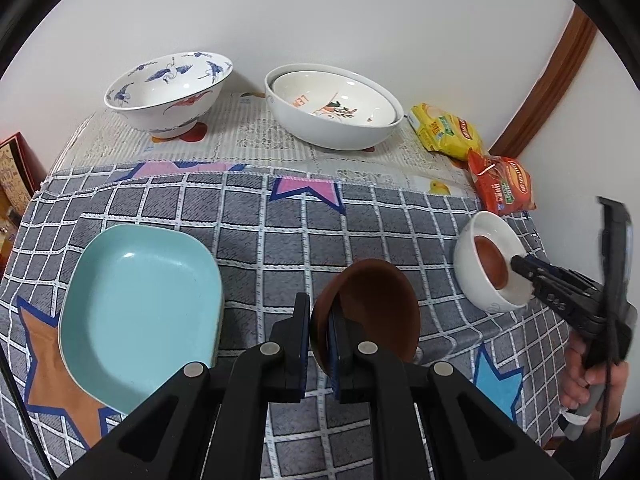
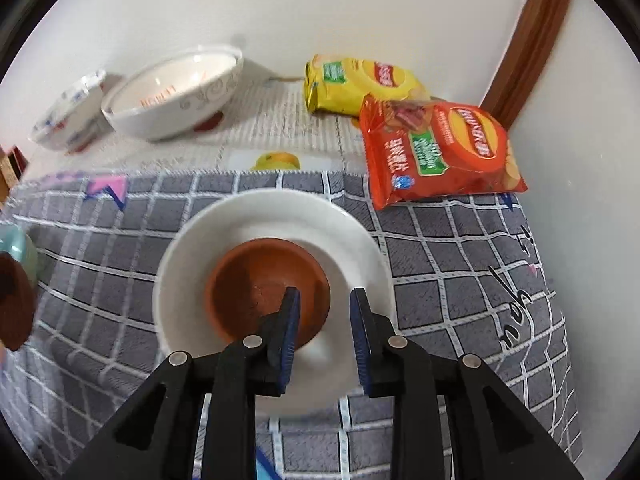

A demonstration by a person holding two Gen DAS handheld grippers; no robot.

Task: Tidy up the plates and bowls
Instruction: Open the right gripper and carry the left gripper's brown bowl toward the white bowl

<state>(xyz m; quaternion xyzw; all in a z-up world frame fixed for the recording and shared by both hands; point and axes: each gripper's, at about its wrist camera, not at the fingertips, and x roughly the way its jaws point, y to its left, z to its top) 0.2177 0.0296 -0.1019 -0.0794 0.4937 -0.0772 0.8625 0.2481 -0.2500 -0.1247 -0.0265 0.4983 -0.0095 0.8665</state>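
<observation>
My left gripper [image 1: 318, 316] is shut on the rim of a small brown bowl [image 1: 376, 312] and holds it tilted above the checked cloth. That bowl shows at the left edge of the right wrist view [image 2: 14, 300]. My right gripper [image 2: 324, 300] is open over a small white bowl [image 2: 272, 216] that has another brown bowl [image 2: 248, 280] nested inside; its left finger reaches into the brown bowl. The same white bowl [image 1: 472, 252] and right gripper [image 1: 520, 264] show at the right of the left wrist view.
A light blue square plate [image 1: 136, 312] lies at the left. At the back by the wall stand a crane-patterned bowl [image 1: 168, 92] and a large white bowl with a plate-like bowl inside [image 1: 332, 108]. Yellow [image 2: 356, 84] and red [image 2: 436, 148] snack bags lie at the back right.
</observation>
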